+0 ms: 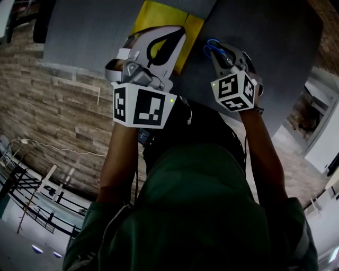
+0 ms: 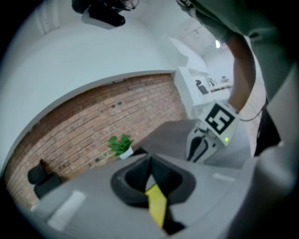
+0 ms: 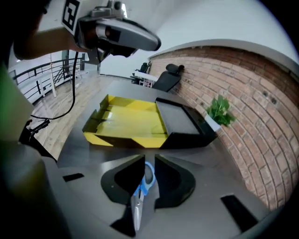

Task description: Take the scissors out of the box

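Note:
Blue-handled scissors [image 3: 145, 179] sit between the jaws of my right gripper [image 3: 148, 175], blades pointing back toward the camera. The jaws are shut on them, above the grey table [image 3: 233, 168]. In the head view the blue loops [image 1: 212, 47] stick out past the right gripper [image 1: 218, 53]. The yellow and black box [image 3: 128, 121] lies open on the table beyond, its dark lid [image 3: 180, 119] folded to the right. My left gripper [image 2: 150, 184] is shut on a thin yellow strip [image 2: 157, 205]. In the head view the left gripper [image 1: 161, 45] hangs over the box [image 1: 151, 13].
A small potted plant [image 3: 219, 112] stands against the brick wall at the table's far edge. A dark chair [image 3: 168, 77] is behind the table. Metal railings [image 3: 39, 79] run along the left. The left gripper [image 3: 140, 39] hovers above the box.

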Demonstrator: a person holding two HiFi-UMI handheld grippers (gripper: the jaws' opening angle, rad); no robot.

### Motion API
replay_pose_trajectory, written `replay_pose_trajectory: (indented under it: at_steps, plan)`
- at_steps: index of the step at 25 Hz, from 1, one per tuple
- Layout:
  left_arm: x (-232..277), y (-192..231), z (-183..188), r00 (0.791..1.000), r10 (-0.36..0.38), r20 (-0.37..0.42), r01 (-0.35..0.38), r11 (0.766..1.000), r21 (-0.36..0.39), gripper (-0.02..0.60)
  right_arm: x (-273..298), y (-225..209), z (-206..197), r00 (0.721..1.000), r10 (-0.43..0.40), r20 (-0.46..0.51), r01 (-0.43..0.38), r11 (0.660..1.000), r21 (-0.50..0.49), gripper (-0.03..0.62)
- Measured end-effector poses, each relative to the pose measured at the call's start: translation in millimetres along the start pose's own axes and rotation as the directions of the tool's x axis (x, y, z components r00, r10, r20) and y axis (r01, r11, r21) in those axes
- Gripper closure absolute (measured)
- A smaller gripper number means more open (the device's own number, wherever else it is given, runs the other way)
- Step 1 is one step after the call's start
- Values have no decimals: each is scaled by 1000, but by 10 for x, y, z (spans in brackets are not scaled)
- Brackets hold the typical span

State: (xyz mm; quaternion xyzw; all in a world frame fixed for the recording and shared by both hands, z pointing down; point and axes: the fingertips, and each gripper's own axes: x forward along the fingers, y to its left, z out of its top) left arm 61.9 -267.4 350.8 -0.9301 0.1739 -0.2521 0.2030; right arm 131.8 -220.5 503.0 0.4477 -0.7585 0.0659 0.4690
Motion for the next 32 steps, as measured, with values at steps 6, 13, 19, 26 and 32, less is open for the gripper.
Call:
replay_pose_trajectory:
  at_steps: [6, 13, 19, 26, 32]
  plan:
    - [-339, 105, 201, 999, 44, 17, -44, 998, 32, 583, -636, -223, 738, 973, -101, 208, 116, 992, -58, 586]
    - [-863, 222, 343, 994, 110, 20, -111, 992, 51, 583, -1360, -305, 1545, 921, -136, 366, 175, 982, -76, 588]
    - [-1272, 272, 430, 985, 169, 16, -170, 982, 76, 583, -1849, -193, 1946, 887, -134, 441, 212, 968, -133, 588]
    - [-1692, 326, 434, 971, 240, 9, -240, 968, 76, 583, -2162, -20, 2249, 871, -108, 480, 224, 956, -192, 588]
    - [-2020, 212, 416, 965, 264, 7, -264, 962, 71, 583, -2410, 204, 2324, 864, -108, 492, 236, 949, -207, 588]
